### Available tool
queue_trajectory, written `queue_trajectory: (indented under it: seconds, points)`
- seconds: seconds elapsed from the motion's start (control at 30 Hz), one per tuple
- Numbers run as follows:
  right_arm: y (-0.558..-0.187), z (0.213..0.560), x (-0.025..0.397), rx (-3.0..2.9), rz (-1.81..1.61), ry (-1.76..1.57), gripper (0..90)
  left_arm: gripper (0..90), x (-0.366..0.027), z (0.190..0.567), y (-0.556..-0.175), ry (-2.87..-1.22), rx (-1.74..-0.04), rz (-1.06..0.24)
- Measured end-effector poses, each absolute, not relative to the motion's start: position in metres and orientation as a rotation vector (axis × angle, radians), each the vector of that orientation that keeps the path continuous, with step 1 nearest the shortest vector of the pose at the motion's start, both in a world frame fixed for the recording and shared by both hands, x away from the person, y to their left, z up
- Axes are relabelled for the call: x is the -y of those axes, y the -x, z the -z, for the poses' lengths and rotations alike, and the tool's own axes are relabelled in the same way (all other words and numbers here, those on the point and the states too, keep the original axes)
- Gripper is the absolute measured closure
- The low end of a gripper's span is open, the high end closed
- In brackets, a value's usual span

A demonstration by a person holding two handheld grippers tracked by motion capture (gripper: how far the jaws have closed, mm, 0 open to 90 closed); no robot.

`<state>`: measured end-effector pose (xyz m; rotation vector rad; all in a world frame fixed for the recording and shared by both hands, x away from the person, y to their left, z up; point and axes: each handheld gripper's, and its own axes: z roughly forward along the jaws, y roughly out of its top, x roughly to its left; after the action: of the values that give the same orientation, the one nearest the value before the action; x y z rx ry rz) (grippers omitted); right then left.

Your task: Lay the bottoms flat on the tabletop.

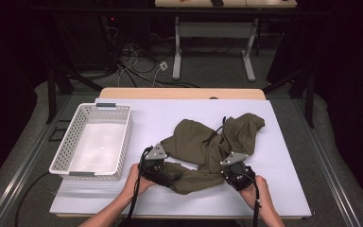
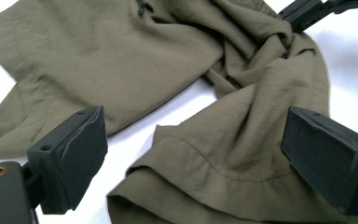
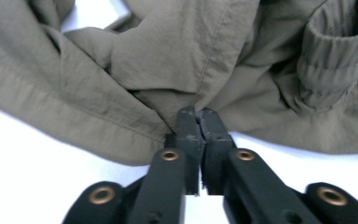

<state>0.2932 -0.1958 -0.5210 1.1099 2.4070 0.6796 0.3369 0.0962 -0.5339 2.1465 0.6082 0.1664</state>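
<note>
From above, your olive garment lies crumpled on the white counter, right of the white basket, with both grippers at its near edge. Your left gripper stands wide, a hemmed fold lying between its jaws, as its own view makes plain. Your right gripper is pinched tight on a seam of the garment; its view also shows a ribbed cuff beside the fold.

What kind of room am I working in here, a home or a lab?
Most likely a lab or recording workspace, not a home. The garment lies on a white table beside a white basket, dark curtains surround it, and loose cables run over the floor by a bare desk frame.
</note>
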Motion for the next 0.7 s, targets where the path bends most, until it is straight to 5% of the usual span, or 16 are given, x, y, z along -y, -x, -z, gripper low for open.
queue_trajectory:
  seconds: [0.07, 0.2, 0.37, 0.7]
  points:
    - [-0.295, 0.519, 0.193, -2.4, -0.694, -1.097, 77.1, 10.5, -0.092, 0.538, -0.337, -2.193, -0.608, -0.182]
    - [-0.297, 0.512, 0.188, -2.375, -0.752, -1.083, 63.9, 38.5, -0.083, 0.544, -0.333, -2.259, -0.543, -0.145]
    - [-0.303, 0.508, 0.183, -2.355, -0.808, -1.104, 47.0, 39.3, -0.077, 0.547, -0.331, -2.279, -0.545, -0.161]
    - [-0.323, 0.491, 0.169, -2.326, -1.001, -1.102, 35.4, 33.9, -0.076, 0.551, -0.334, -2.279, -0.572, -0.146]
